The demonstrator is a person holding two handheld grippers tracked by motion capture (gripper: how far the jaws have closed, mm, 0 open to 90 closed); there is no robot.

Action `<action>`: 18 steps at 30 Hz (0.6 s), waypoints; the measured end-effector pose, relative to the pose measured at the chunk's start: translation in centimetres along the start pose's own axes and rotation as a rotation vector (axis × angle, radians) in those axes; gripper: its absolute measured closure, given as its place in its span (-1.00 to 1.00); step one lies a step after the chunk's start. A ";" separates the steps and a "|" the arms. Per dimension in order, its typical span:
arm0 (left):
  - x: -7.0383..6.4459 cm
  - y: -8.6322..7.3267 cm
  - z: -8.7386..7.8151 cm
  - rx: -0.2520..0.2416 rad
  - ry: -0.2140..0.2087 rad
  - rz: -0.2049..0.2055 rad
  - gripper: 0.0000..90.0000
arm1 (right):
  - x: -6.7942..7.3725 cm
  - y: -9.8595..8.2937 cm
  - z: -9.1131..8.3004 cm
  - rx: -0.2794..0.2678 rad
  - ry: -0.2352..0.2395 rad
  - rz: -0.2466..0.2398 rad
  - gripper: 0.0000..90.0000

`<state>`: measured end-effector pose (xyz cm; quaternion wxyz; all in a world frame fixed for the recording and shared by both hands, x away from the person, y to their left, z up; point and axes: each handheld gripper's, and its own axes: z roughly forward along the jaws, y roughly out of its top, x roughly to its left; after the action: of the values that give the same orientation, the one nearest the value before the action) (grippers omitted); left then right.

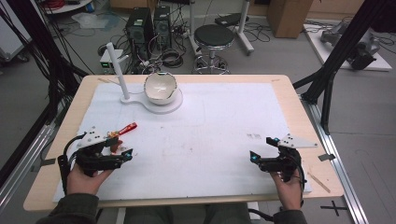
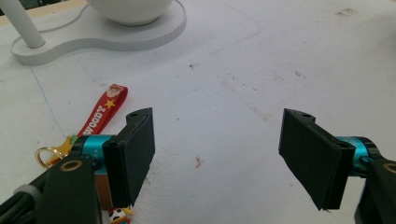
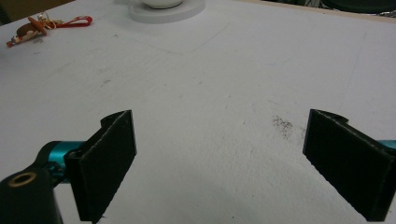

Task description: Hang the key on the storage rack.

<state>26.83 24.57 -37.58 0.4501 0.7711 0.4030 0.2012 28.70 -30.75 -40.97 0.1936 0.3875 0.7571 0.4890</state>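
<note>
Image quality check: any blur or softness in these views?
High view: soft overall, even light. Left gripper view: strap lettering readable, left claw edges slightly soft. Right gripper view: right claw blurred up close, keychain soft.

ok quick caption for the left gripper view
Open left claw beside a red Woody keychain on the white mat.
</note>
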 end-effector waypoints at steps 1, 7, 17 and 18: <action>0.0 0.0 0.0 -0.002 -0.001 0.001 -0.39 | 0.0 -0.1 -0.1 -0.002 -0.001 0.000 -0.80; 0.1 0.1 -0.2 -0.016 -0.001 -0.001 -0.39 | -0.1 -0.2 -0.2 0.000 0.001 0.003 -0.80; 0.4 0.2 -0.2 -0.034 -0.036 0.006 -0.39 | 0.2 -0.3 0.1 0.006 0.002 -0.002 -0.80; 0.4 0.2 -0.3 -0.031 -0.038 0.005 -0.39 | 0.2 -0.3 0.1 0.007 0.001 -0.003 -0.80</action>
<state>26.99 24.99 -37.31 0.4691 0.7686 0.3893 0.1939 28.49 -30.57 -41.27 0.1927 0.3866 0.7595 0.4864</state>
